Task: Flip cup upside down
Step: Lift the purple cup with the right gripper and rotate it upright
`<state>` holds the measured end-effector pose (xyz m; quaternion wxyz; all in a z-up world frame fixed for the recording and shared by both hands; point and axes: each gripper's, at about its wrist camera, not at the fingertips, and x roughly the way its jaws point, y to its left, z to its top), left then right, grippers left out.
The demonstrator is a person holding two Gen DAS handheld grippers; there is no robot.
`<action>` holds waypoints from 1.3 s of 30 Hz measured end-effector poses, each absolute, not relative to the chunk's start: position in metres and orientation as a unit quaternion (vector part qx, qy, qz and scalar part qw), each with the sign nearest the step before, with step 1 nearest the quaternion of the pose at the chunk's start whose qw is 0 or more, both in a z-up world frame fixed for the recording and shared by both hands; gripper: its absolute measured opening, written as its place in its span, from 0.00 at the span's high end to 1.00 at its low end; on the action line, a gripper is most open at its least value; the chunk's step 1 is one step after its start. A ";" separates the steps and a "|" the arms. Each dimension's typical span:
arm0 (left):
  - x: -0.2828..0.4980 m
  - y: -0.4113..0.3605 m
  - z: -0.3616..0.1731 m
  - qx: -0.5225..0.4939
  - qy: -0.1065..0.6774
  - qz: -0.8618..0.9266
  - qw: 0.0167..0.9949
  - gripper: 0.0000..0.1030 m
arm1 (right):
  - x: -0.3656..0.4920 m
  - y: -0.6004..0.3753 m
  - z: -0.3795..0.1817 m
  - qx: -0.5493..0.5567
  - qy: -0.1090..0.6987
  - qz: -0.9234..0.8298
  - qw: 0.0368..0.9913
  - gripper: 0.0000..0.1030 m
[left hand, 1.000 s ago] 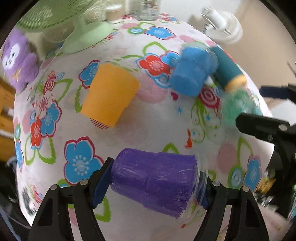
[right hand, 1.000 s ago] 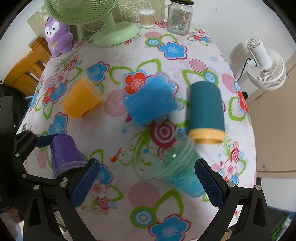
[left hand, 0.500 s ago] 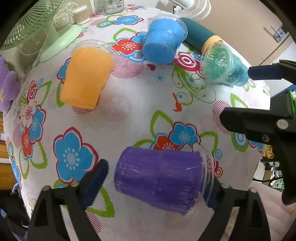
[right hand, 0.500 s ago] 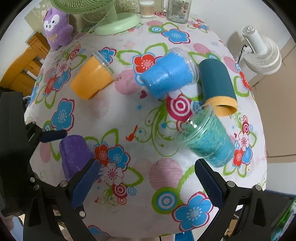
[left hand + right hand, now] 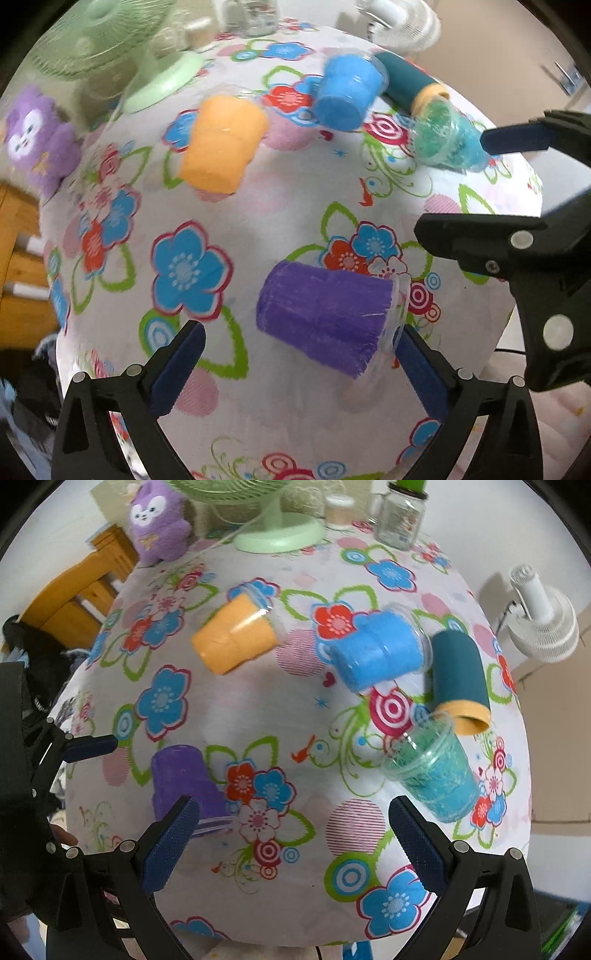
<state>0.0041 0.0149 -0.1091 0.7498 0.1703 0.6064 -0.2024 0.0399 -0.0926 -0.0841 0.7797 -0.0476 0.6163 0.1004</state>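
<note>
A purple cup (image 5: 325, 314) rests on the floral tablecloth, and my open left gripper (image 5: 299, 369) stands around it without gripping; its right finger is near the rim. In the right wrist view the purple cup (image 5: 184, 779) stands rim down. My right gripper (image 5: 291, 849) is open and empty over the cloth. An orange cup (image 5: 236, 638), a blue cup (image 5: 380, 653), a dark teal cup with a yellow rim (image 5: 458, 683) and a clear green cup (image 5: 432, 771) lie on their sides.
A green fan base (image 5: 280, 535), a glass jar (image 5: 400, 520), a small container (image 5: 338, 511) and a purple plush toy (image 5: 159, 520) stand at the far edge. A white fan (image 5: 543, 624) is beyond the right edge. A wooden chair (image 5: 74, 602) is at the left.
My left gripper opened and let go of the purple cup, then drew back from it. My right gripper rose a little and stayed open.
</note>
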 end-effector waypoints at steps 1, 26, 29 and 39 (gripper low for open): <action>0.001 0.020 -0.105 0.157 0.610 -0.192 0.753 0.00 | 0.040 -0.090 -0.082 -0.052 0.614 0.107 0.781 0.00; -0.013 0.129 -0.102 -0.075 0.632 0.033 0.771 0.06 | 0.053 0.008 -0.106 -0.099 0.649 0.215 0.723 0.00; -0.012 0.138 -0.113 -0.094 0.639 0.028 0.763 0.06 | 0.054 0.019 -0.116 -0.107 0.655 0.211 0.718 0.00; -0.011 0.146 -0.142 -0.075 0.658 0.025 0.749 0.06 | 0.059 0.040 -0.149 -0.133 0.682 0.194 0.693 0.12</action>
